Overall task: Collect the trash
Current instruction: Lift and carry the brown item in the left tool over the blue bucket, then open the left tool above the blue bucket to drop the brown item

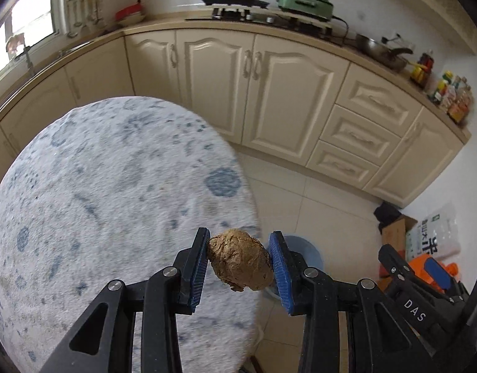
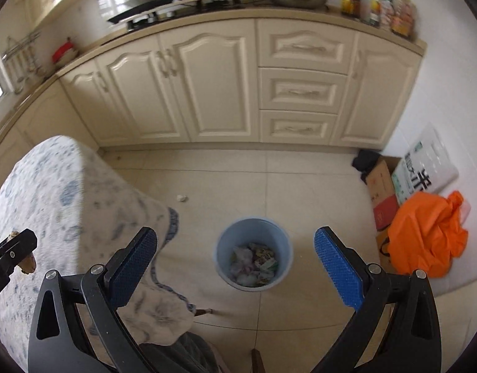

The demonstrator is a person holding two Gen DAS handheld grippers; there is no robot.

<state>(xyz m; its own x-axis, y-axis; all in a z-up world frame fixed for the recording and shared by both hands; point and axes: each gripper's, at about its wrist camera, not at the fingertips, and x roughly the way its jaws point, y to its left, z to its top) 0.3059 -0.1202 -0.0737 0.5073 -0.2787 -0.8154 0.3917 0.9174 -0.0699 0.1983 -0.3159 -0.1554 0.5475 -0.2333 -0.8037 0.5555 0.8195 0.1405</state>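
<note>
Left wrist view: a lumpy, crumpled brown paper wad is pinched between the ribbed blue pads of the left claw, held above the edge of a round bench draped in fuzzy white cloth with blue blotches. Seen from the right wrist, the right claw is spread wide and empty above a round blue plastic bin holding crumpled scraps, set on glossy beige floor tiles before cream panelled cabinets.
</note>
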